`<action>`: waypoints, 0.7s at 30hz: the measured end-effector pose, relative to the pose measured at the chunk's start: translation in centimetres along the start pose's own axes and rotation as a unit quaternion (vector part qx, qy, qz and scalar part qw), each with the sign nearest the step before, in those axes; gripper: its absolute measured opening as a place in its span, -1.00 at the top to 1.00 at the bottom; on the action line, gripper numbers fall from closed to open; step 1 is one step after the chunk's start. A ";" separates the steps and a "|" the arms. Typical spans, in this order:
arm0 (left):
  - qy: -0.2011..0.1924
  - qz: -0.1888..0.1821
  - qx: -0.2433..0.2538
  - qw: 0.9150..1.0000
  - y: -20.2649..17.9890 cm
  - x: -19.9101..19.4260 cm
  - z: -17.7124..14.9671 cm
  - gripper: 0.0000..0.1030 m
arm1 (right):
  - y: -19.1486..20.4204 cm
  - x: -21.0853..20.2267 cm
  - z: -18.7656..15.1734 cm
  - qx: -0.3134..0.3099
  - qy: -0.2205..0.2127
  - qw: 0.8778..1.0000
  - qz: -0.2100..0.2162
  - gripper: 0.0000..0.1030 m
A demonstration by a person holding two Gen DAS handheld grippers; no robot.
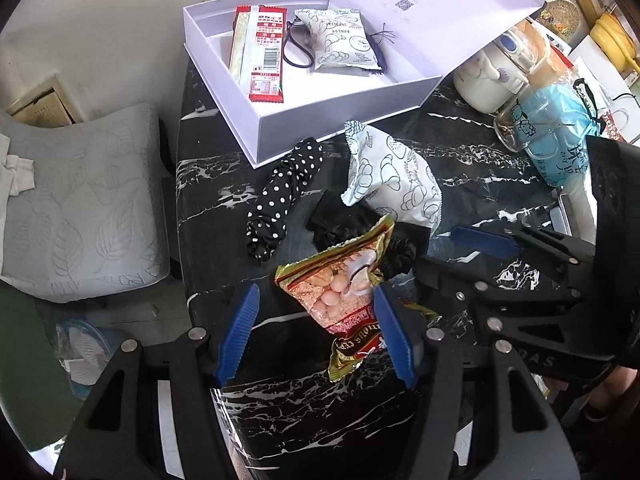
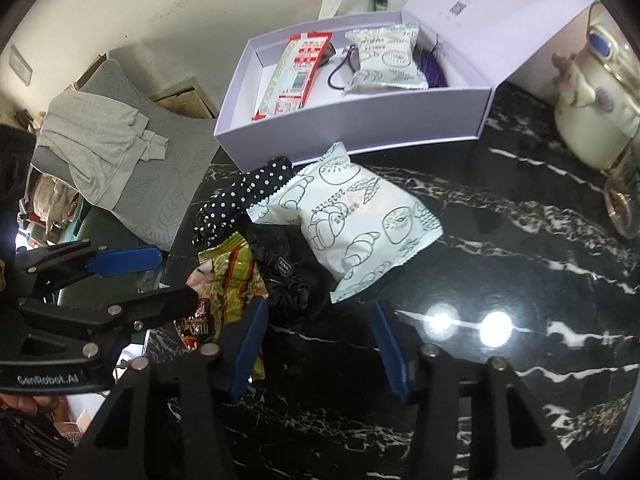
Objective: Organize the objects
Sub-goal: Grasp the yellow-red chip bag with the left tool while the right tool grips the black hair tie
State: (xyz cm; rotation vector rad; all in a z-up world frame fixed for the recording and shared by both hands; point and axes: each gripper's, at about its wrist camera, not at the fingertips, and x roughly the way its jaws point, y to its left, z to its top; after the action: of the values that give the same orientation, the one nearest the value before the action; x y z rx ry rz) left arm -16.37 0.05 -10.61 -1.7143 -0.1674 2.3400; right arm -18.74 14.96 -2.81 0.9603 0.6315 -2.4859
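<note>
Overall scene: a black marble table (image 1: 320, 408) carried an open pale lilac box (image 1: 320, 120) and a small heap of loose items in front of it.
Left gripper: the left gripper (image 1: 316, 332) hung at the lower centre of its own view, blue pads spread, with nothing pinched.
Cereal packet: a gold and red cereal packet (image 1: 344, 296) lay on the table between those pads; its right part passed under the right pad, and contact could not be told.
Right gripper: the right gripper (image 2: 320, 344) sat at the bottom centre of its view, pads apart over bare table, gripping nothing.
Black cloth: a crumpled black cloth (image 2: 288, 280) lay just beyond the right gripper's left pad.
White snack bag: a white snack bag (image 2: 352, 220) printed with croissants rested tilted on the black cloth.
Dotted scrunchie: a black scrunchie with white dots (image 1: 284, 200) lay left of that bag, near the box's front corner.
Box contents: a red wrapped bar (image 1: 260, 52), a dark hair tie (image 1: 296, 48) and a second white snack bag (image 1: 340, 40) lay inside, in the upper centre of the frame.
Right edge: a cream jar (image 1: 492, 80) stood beside the box.
</note>
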 end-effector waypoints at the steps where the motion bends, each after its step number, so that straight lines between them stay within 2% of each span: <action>1: 0.001 0.000 0.001 1.000 0.1 0.1 0.0 -0.13 | 0.0 0.3 0.1 0.003 0.004 1.000 0.004 0.07; 5: 0.003 -0.003 0.003 1.000 0.2 0.2 0.1 -0.18 | 0.1 1.4 0.1 0.020 0.015 1.000 0.016 0.20; 7: 0.007 -0.009 0.001 1.000 0.3 0.3 0.1 -0.18 | 0.1 1.8 0.0 0.026 0.019 0.999 0.018 0.52; 10: 0.019 -0.026 -0.006 0.999 0.2 0.7 -0.1 -0.18 | -0.2 2.0 -0.2 0.044 0.030 0.998 0.016 0.71; 16: 0.042 -0.046 -0.007 0.998 -1.0 2.0 -0.3 -0.18 | -1.0 1.6 -0.8 0.057 0.034 0.998 0.000 0.76; 21: 0.060 -0.059 -0.023 0.996 -1.4 3.4 -0.2 -0.20 | -1.9 1.3 -1.5 0.076 0.035 0.997 0.005 0.76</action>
State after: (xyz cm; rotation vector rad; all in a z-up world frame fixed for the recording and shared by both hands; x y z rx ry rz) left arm -16.99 2.31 -13.51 -1.8087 -0.2962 2.1582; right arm -19.82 17.05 -4.16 1.1067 0.4634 -2.5298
